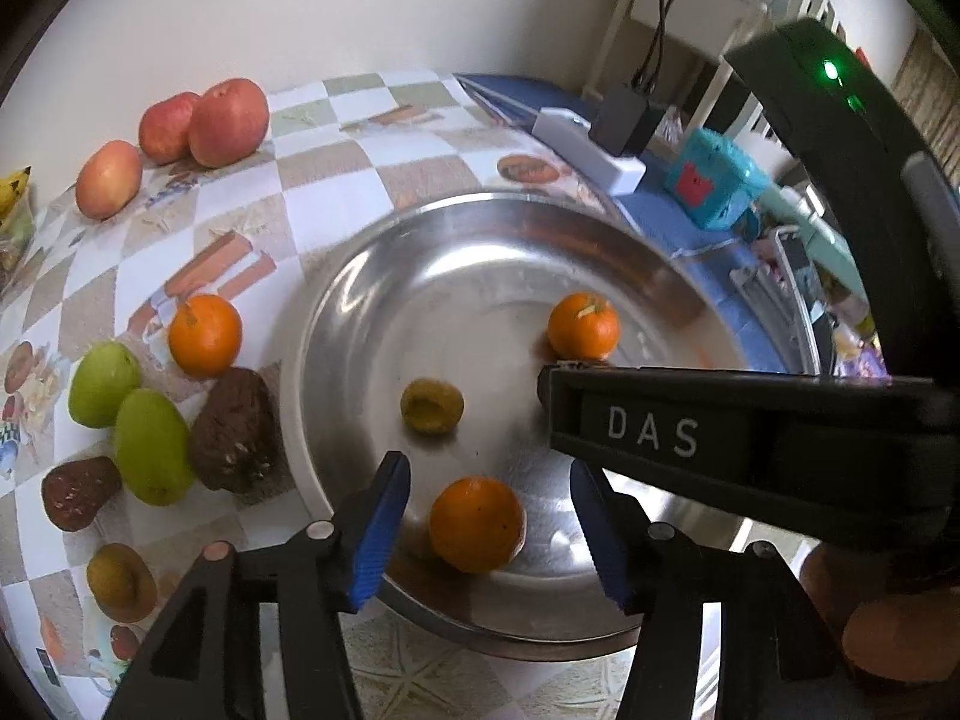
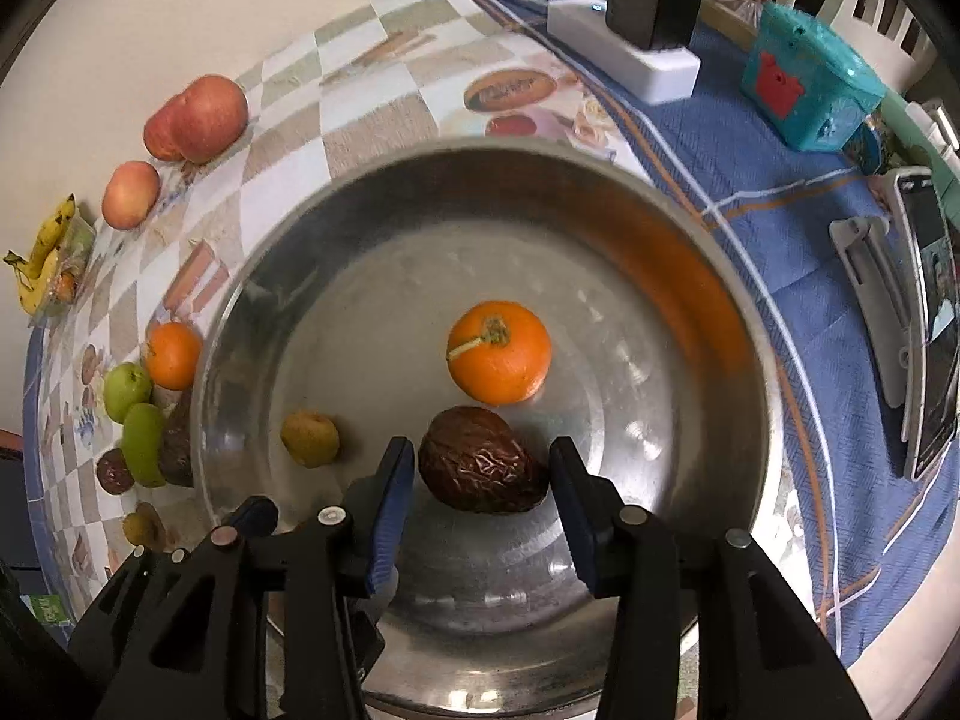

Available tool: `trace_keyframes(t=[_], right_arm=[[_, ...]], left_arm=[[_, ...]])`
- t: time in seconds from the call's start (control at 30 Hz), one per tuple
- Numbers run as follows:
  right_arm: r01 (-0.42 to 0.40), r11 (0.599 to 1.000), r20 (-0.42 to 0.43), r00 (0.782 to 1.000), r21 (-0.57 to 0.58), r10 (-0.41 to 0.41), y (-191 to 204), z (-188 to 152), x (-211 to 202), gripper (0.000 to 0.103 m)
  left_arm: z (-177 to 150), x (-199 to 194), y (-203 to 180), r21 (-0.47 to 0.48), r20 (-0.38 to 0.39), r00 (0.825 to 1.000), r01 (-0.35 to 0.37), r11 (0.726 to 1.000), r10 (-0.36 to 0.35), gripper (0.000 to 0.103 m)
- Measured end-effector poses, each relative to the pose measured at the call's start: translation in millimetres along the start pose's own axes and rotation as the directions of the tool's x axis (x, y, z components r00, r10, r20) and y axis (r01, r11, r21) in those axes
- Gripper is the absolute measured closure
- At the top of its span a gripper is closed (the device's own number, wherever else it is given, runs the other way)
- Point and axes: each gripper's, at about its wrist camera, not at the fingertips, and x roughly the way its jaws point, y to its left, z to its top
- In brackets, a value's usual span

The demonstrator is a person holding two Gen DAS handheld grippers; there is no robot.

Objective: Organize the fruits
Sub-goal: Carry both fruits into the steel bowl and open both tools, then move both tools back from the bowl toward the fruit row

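A steel bowl (image 1: 372,276) (image 2: 600,192) stands on the checked tablecloth. In the left wrist view it holds two oranges (image 1: 477,523) (image 1: 583,326) and a small yellow-green fruit (image 1: 432,405). My left gripper (image 1: 489,534) is open, fingers either side of the near orange. My right gripper (image 2: 482,504) is open, fingers either side of a wrinkled brown avocado (image 2: 480,468) lying in the bowl, with an orange (image 2: 499,351) just beyond it. The right gripper's body also shows in the left wrist view (image 1: 720,438).
Left of the bowl lie an orange (image 1: 205,334), two green fruits (image 1: 150,447), two brown avocados (image 1: 234,432), a yellowish fruit (image 1: 120,582), three red apples (image 1: 228,120) and bananas (image 2: 42,258). A power strip (image 2: 624,54), teal box (image 2: 810,84) and phone (image 2: 930,330) sit at the right.
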Motion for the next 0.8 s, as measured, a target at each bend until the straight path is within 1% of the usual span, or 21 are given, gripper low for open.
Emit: trace_keyframes(t=[0.03, 0.2, 0.27, 0.37, 0.47, 0.5, 0.53, 0.6, 0.7, 0.8], right_arm=[[0.001, 1.0, 0.018, 1.0, 0.003, -0.001, 0, 1, -4, 0.047], [-0.011, 1.0, 0.066, 0.998, 0.018, 0.01, -2, 5, -15, 0.046], [-0.011, 1.0, 0.083, 0.997, 0.025, 0.009, -4, 6, -19, 0.046], [-0.015, 0.999, 0.103, 0.995, 0.042, 0.011, -7, 6, -25, 0.046], [-0.015, 0.999, 0.113, 0.994, 0.05, 0.009, -9, 6, -27, 0.046], [-0.015, 0.999, 0.112, 0.994, 0.048, 0.01, -8, 5, -26, 0.046], [-0.018, 0.999, 0.11, 0.994, 0.041, 0.014, -6, 5, -25, 0.047], [-0.018, 0.999, 0.108, 0.994, 0.027, 0.015, -2, 5, -24, 0.047], [-0.017, 1.0, 0.113, 0.993, 0.0, 0.017, 6, 4, -24, 0.047], [-0.023, 0.999, 0.114, 0.993, -0.026, 0.026, 13, 3, -23, 0.047]], left_arm=[[2, -3, 0, -0.004, 0.009, 1.0, 0.005, 1.0, -0.005, 0.043], [7, -15, 7, -0.032, 0.03, 1.0, 0.0, 0.999, 0.001, 0.039], [9, -19, 15, -0.078, 0.033, 0.999, -0.012, 0.997, 0.015, 0.039], [11, -27, 36, -0.173, 0.035, 0.997, -0.06, 0.983, 0.067, 0.039], [9, -36, 62, -0.284, 0.047, 0.992, -0.098, 0.954, 0.116, 0.039], [8, -39, 74, -0.329, 0.044, 0.989, -0.118, 0.937, 0.14, 0.039], [6, -41, 80, -0.353, 0.039, 0.987, -0.132, 0.926, 0.156, 0.038], [2, -44, 96, -0.41, 0.02, 0.983, -0.159, 0.898, 0.183, 0.035], [-6, -50, 114, -0.473, -0.001, 0.98, -0.174, 0.864, 0.198, 0.034], [-11, -54, 127, -0.509, -0.017, 0.976, -0.197, 0.838, 0.219, 0.03]])
